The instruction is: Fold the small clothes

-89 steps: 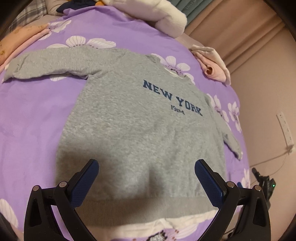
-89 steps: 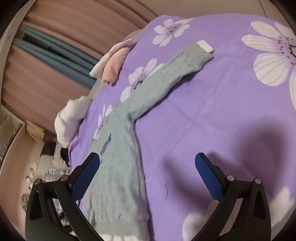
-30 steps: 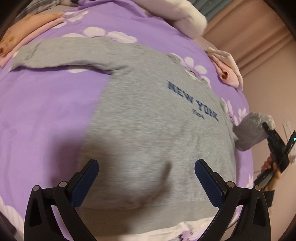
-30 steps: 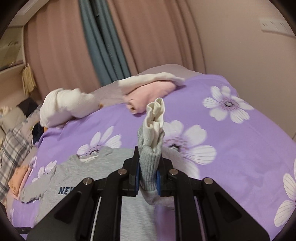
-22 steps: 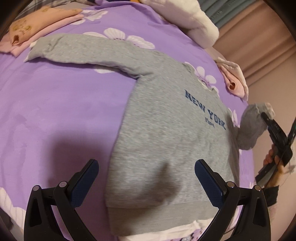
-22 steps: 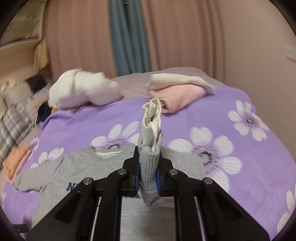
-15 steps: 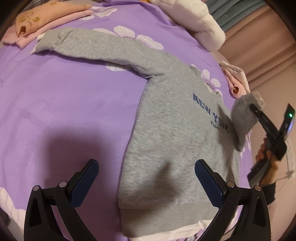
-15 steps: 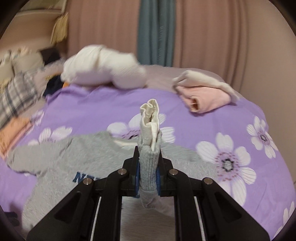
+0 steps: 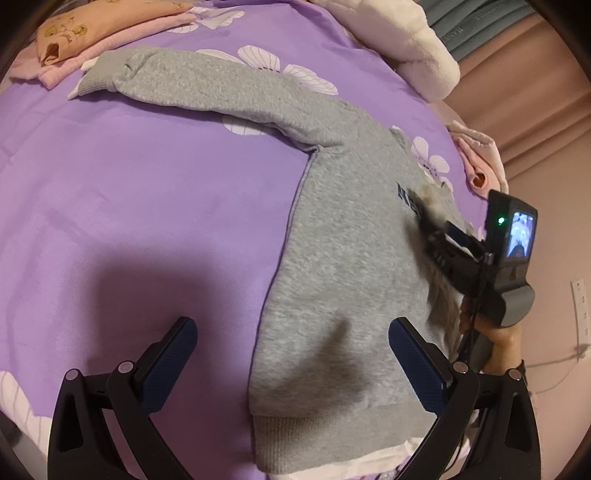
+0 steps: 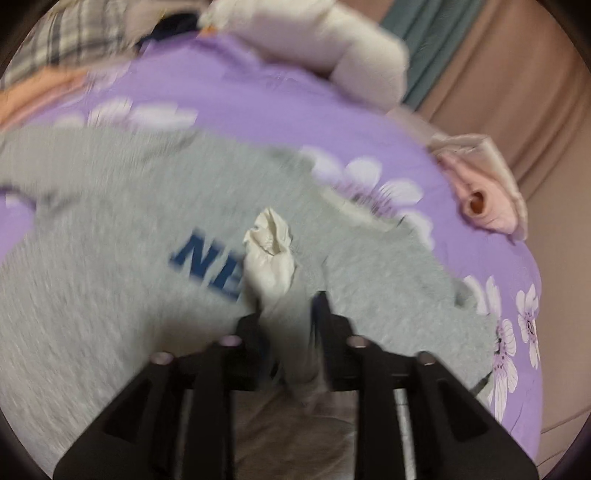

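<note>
On the left, open and empty, the left gripper [image 9: 291, 365], blue pads spread wide above the hem of the grey knit sweatshirt with navy lettering [image 9: 343, 280], flat on the purple flower-print bedspread [image 9: 147, 206]; its far sleeve [image 9: 192, 81] not yet folded, stretched toward the folded pink and orange clothes [image 9: 92, 33]. Toward the right, the near sleeve's grey-and-cream cuff [image 10: 273, 258] across the chest lettering, loose between the opening jaws of the right gripper [image 10: 288, 325]. By judgement, first sleeve fold nearly done; other sleeve and body folds left.

Purple bedspread [image 9: 147, 192] (white flowers), curtains [image 10: 517, 92]
</note>
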`<action>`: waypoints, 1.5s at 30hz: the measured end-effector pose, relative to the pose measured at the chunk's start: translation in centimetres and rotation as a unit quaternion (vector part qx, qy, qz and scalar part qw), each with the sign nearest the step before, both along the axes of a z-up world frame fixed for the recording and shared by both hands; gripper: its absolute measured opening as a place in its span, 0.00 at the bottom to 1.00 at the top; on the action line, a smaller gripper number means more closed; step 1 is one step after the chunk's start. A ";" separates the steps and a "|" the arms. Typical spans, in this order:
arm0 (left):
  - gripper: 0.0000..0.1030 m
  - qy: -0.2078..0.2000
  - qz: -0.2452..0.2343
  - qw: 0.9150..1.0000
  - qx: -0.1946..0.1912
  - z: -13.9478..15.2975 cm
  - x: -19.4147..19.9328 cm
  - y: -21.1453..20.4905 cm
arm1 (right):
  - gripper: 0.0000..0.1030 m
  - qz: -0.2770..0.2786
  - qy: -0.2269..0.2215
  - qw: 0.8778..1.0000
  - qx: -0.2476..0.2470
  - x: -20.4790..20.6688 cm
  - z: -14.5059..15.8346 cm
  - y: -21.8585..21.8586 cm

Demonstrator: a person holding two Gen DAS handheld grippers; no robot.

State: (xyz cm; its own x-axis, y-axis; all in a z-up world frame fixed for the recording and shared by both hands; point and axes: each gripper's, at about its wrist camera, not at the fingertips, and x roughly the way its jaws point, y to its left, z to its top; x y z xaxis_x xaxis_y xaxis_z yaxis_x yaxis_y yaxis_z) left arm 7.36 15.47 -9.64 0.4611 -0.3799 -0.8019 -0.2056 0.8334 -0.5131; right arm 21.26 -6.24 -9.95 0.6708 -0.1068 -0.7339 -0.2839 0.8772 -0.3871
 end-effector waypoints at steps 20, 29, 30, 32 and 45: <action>0.99 0.000 -0.007 1.000 0.015 0.0 0.3 -0.5 | 0.22 -0.095 0.017 0.969 0.228 -1.0 2.0 -9.3; 0.99 0.005 -0.001 1.000 0.022 0.1 0.7 -0.6 | 0.11 -0.236 0.011 0.966 0.108 2.1 -1.7 -17.2; 0.99 0.006 0.000 1.000 0.023 0.1 0.8 -0.6 | 0.06 -0.249 0.002 0.963 0.106 2.0 -1.6 -17.9; 0.99 0.007 0.002 1.000 0.025 0.0 0.9 -0.5 | 0.02 -0.282 -0.006 0.954 0.099 1.8 -1.6 -19.4; 0.99 -0.023 0.057 0.998 -0.017 1.0 0.6 3.7 | 0.30 -0.207 -0.025 0.940 0.269 -2.4 2.1 -17.3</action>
